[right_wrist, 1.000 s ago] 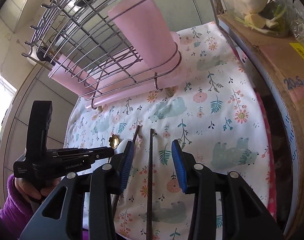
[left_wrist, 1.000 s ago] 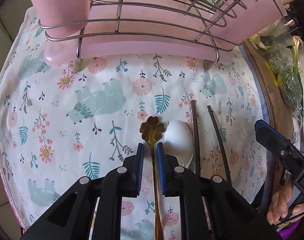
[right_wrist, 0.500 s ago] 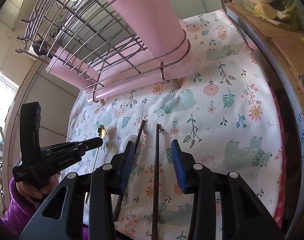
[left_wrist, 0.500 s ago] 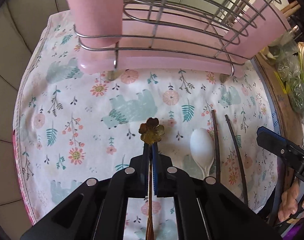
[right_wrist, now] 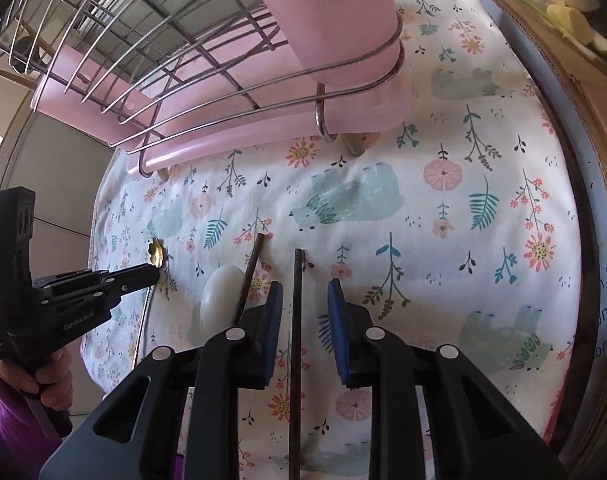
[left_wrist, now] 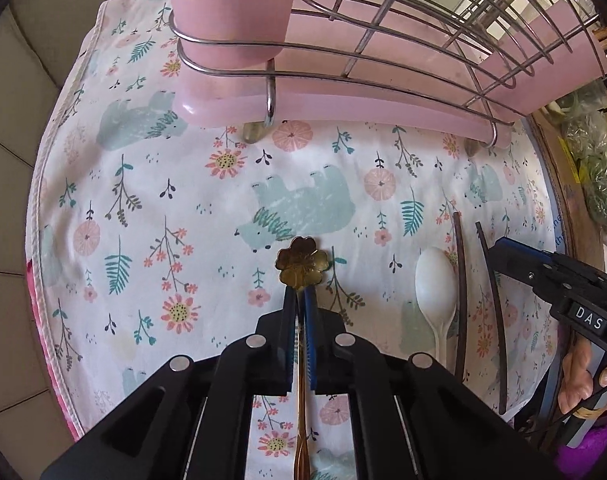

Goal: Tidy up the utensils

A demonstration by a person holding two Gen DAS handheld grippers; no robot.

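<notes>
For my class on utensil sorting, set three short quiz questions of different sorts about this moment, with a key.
1. True or false: the left gripper is clamped on the gold flower-ended spoon.
2. What lies between the closing jaws of the right gripper? A) white spoon B) dark chopstick C) nothing
3. Fill in: the white spoon lies on the floral ____.

Key: 1 true; 2 B, the dark chopstick, not yet pinched; 3 cloth.
</notes>
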